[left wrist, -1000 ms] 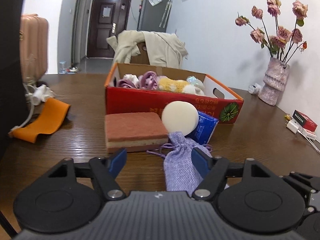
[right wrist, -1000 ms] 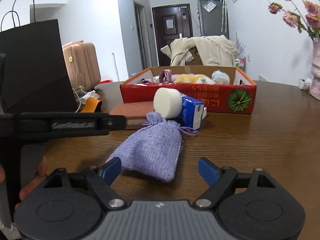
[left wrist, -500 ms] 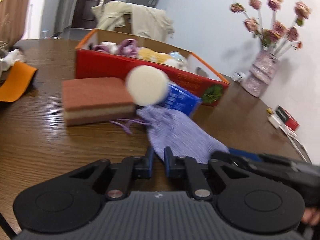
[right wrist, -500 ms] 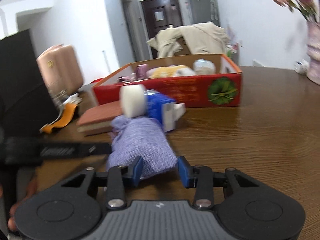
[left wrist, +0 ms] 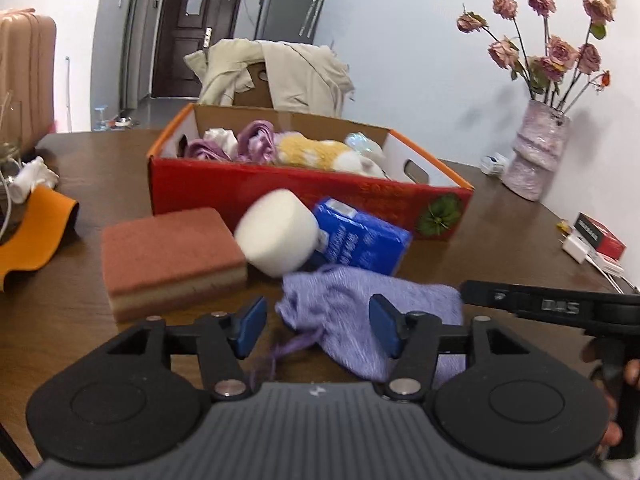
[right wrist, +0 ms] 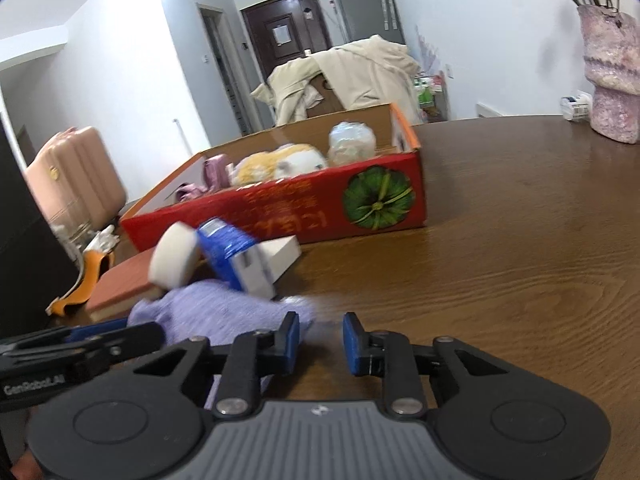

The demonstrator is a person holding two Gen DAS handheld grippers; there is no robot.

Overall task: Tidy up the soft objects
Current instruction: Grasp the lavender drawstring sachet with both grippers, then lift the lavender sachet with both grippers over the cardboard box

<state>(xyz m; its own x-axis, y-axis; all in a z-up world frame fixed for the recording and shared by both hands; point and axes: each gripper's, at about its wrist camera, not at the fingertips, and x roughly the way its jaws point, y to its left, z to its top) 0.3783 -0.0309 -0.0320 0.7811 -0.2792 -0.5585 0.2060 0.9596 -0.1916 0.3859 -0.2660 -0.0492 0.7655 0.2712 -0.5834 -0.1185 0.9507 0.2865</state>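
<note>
The lavender drawstring pouch [left wrist: 360,312] lies on the wooden surface [right wrist: 520,264], low in both frames and just ahead of both grippers. Its long axis runs roughly left to right across the left wrist view, the gathered neck and cord toward the left, the closed bottom toward the right.

The left gripper [left wrist: 316,326] has just been opening; its blue pads now stand apart on either side of the pouch's neck end, and I cannot see them pressing the cloth. The right gripper [right wrist: 320,338] has just been closing to a narrow gap. In its own view the pouch's bottom corner sits at and behind the left pad, with only a blurred wisp of fabric in the gap, so the pads look short of a real pinch. Both grippers are about equally near; each has one end of the pouch.

The pouch is a coarse woven fabric, limp and slumped. Beyond it, touching or nearly so, are a white round foam sponge [left wrist: 278,238], a blue tissue pack [left wrist: 360,236] in glossy wrap, and a rust-and-tan layered sponge block [left wrist: 172,256]. Behind them stands the red cardboard box [left wrist: 280,194], already holding plush and silky items; that is likely where the pouch belongs.
</note>
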